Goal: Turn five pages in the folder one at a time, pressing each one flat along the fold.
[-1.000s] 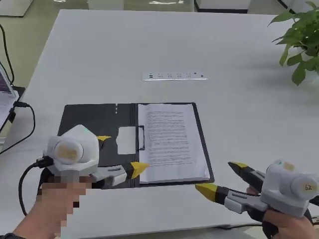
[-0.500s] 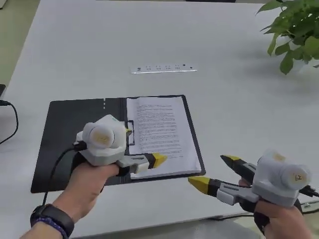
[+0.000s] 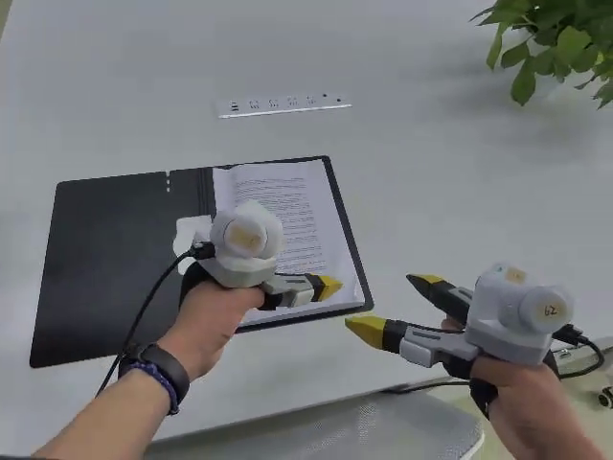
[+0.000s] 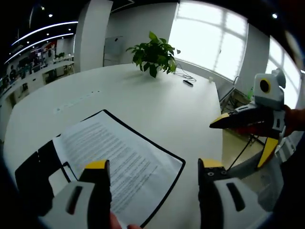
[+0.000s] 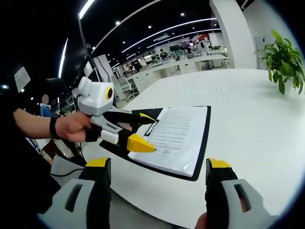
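Where the white table (image 3: 431,192) bears the open folder (image 3: 115,259) near its front edge | top page (image 3: 278,206) flat on right half | left gripper (image 5: 145,130) jaws apart over page's lower corner | right gripper (image 3: 397,306) jaws apart, just beside folder | advice: pinch one sheet only, then press along fold.

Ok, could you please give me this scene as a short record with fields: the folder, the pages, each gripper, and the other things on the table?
folder: black, lying open on the white table
pages: printed stack on the folder's right half, lying flat
left gripper: open, over the near right corner of the pages; whether it touches them is unclear
right gripper: open, holding nothing, off the folder to its right, near the table's front edge
other things: power strip beyond the folder; plant at the far right
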Action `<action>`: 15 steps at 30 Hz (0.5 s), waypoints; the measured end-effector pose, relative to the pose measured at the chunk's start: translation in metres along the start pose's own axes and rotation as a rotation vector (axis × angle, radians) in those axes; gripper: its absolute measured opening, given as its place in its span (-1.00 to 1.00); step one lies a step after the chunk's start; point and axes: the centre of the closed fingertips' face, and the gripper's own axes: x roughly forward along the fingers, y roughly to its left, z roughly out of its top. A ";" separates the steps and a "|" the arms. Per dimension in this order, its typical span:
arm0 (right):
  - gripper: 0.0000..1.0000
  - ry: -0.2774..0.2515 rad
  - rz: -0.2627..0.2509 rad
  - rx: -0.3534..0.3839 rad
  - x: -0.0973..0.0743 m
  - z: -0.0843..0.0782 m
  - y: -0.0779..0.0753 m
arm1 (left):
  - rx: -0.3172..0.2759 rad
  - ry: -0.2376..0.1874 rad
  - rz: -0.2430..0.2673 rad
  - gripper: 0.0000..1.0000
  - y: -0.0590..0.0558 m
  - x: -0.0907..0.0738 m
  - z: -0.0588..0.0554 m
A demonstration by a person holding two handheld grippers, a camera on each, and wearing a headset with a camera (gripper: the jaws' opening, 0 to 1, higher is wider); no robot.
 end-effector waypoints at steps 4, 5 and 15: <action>0.62 0.010 -0.001 0.004 -0.001 -0.004 -0.002 | -0.004 0.025 0.013 0.52 -0.004 0.023 -0.004; 0.62 0.012 -0.002 0.007 -0.001 -0.006 -0.003 | -0.002 0.037 0.011 0.52 -0.007 0.029 -0.007; 0.62 0.021 -0.003 0.017 -0.003 -0.007 -0.007 | 0.072 0.136 0.085 0.54 -0.004 0.060 -0.035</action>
